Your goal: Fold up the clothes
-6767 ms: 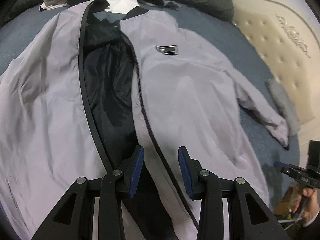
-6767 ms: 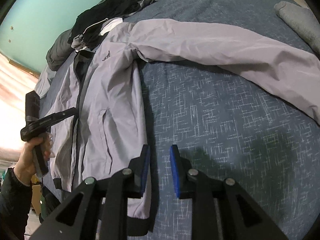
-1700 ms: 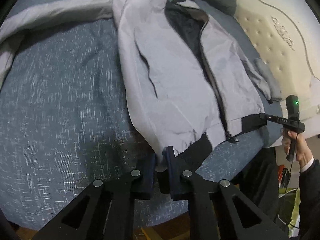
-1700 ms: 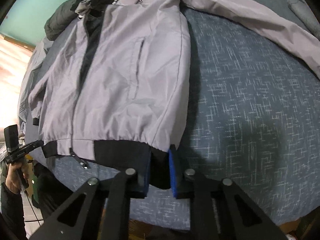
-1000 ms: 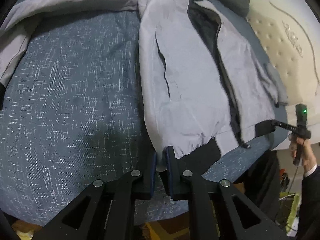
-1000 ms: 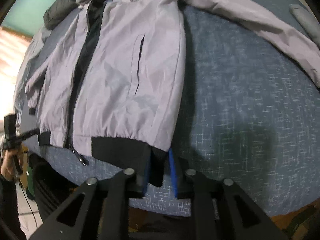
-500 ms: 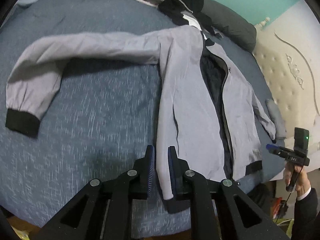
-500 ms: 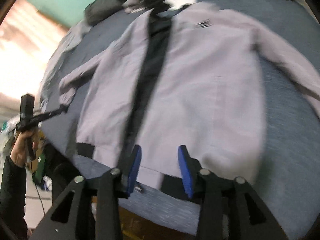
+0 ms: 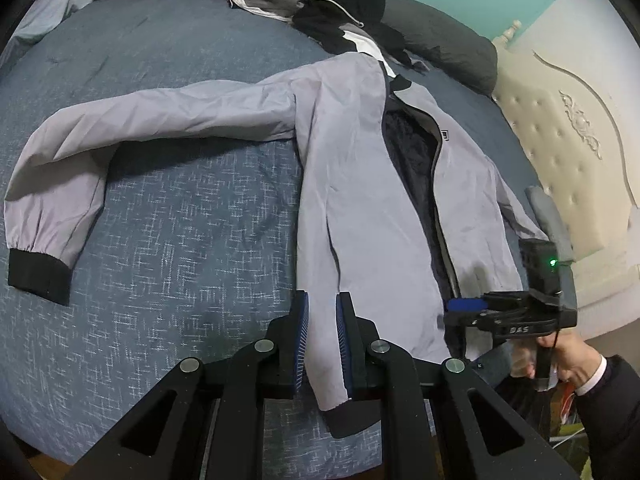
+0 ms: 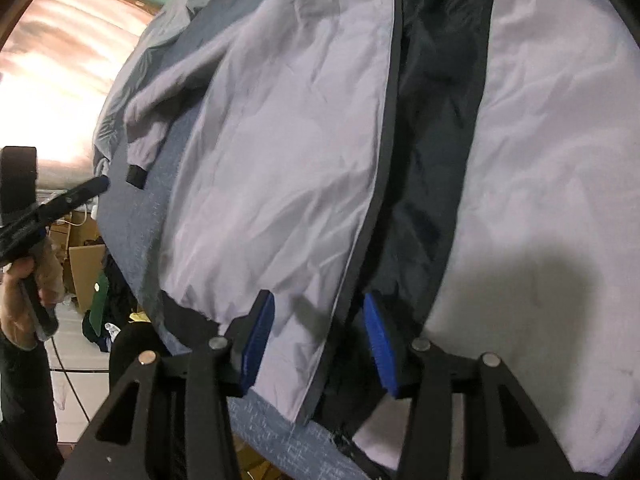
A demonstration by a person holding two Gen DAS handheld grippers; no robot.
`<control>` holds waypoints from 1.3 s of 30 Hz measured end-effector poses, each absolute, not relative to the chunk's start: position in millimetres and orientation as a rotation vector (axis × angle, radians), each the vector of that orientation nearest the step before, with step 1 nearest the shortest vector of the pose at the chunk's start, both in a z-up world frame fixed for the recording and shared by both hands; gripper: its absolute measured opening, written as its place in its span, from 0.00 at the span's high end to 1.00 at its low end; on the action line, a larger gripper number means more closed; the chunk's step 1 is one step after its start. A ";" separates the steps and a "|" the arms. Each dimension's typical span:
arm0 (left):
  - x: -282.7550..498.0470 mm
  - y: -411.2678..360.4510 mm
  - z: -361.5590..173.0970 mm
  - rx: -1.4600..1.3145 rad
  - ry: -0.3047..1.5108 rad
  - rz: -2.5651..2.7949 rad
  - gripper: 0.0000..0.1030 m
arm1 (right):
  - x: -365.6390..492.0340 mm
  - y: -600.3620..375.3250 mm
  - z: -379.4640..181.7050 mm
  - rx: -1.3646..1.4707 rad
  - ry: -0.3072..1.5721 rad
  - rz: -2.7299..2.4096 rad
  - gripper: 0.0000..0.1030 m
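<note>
Lying unzipped on speckled blue bedspread (image 9: pixel 180 240): crinkled pale-grey nylon jacket (image 9: pixel 360 200), black lining. Left gripper (image 9: pixel 322 334) narrow, empty; right gripper (image 10: pixel 316 344) just widened, straddling zip edge, unpinched. Clothes pile (image 9: pixel 320 12) upper centre.

We see a blue bed cover (image 9: pixel 180 248) carrying an unzipped grey jacket (image 9: pixel 360 200), front up, with piled dark clothes (image 9: pixel 328 12) behind it.

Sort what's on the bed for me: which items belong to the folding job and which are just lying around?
Job: grey jacket, lying open on the blue bed cover.

Lying about: dark clothes heap beyond the collar, dark pillow, small folded grey cloth by the headboard.
</note>
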State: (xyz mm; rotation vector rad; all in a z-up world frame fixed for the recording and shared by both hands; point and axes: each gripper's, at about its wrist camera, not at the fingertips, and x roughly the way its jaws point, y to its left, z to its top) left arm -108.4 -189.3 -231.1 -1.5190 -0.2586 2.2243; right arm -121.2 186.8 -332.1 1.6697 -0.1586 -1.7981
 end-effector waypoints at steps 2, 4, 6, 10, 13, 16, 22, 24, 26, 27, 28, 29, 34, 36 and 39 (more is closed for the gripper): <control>-111.3 -191.4 -232.8 -1.522 -0.261 2.229 0.85 | -119.8 185.0 -337.7 1.675 -0.164 -1.785 0.54; -112.9 -193.7 -234.1 -1.520 -0.278 2.231 0.85 | -117.9 183.6 -339.5 1.661 -0.169 -1.782 0.67; -113.9 -194.7 -236.8 -1.523 -0.297 2.226 0.85 | -116.4 184.4 -338.8 1.656 -0.150 -1.808 0.73; -113.7 -191.1 -245.0 -1.541 -0.301 2.220 0.85 | -114.8 193.2 -331.8 1.638 -0.158 -1.843 0.94; -113.3 -188.4 -250.2 -1.553 -0.301 2.215 0.85 | -112.1 200.1 -319.0 1.608 -0.156 -1.863 0.95; -114.2 -185.7 -254.3 -1.566 -0.296 2.205 0.85 | -110.4 211.3 -301.8 1.581 -0.136 -1.884 0.96; -117.2 -178.7 -266.6 -1.594 -0.311 2.174 0.84 | -113.4 236.6 -285.4 1.589 -0.099 -1.954 0.97; -118.2 -176.3 -271.6 -1.603 -0.340 2.154 0.82 | -113.8 242.3 -287.9 1.607 -0.109 -1.958 0.97; -118.3 -173.3 -276.0 -1.612 -0.353 2.137 0.76 | -111.8 244.4 -290.9 1.614 -0.115 -1.957 0.97; -118.1 -171.8 -278.0 -1.614 -0.357 2.130 0.76 | -111.0 244.2 -292.1 1.617 -0.117 -1.955 0.97; -117.3 -170.2 -279.6 -1.611 -0.357 2.124 0.76 | -110.5 244.3 -292.9 1.619 -0.118 -1.956 0.97; -116.5 -168.6 -281.1 -1.608 -0.357 2.119 0.76 | -110.7 245.0 -292.8 1.620 -0.116 -1.961 0.97; -115.7 -163.7 -286.8 -1.608 -0.353 2.110 0.76 | -112.2 253.0 -289.7 1.637 -0.087 -1.980 0.97; -116.1 -159.4 -289.5 -1.609 -0.363 2.085 0.75 | -111.9 253.3 -288.6 1.639 -0.067 -1.981 0.97; -113.7 -147.7 -294.2 -1.624 -0.354 2.031 0.68 | -112.8 256.1 -289.2 1.637 -0.082 -1.981 0.97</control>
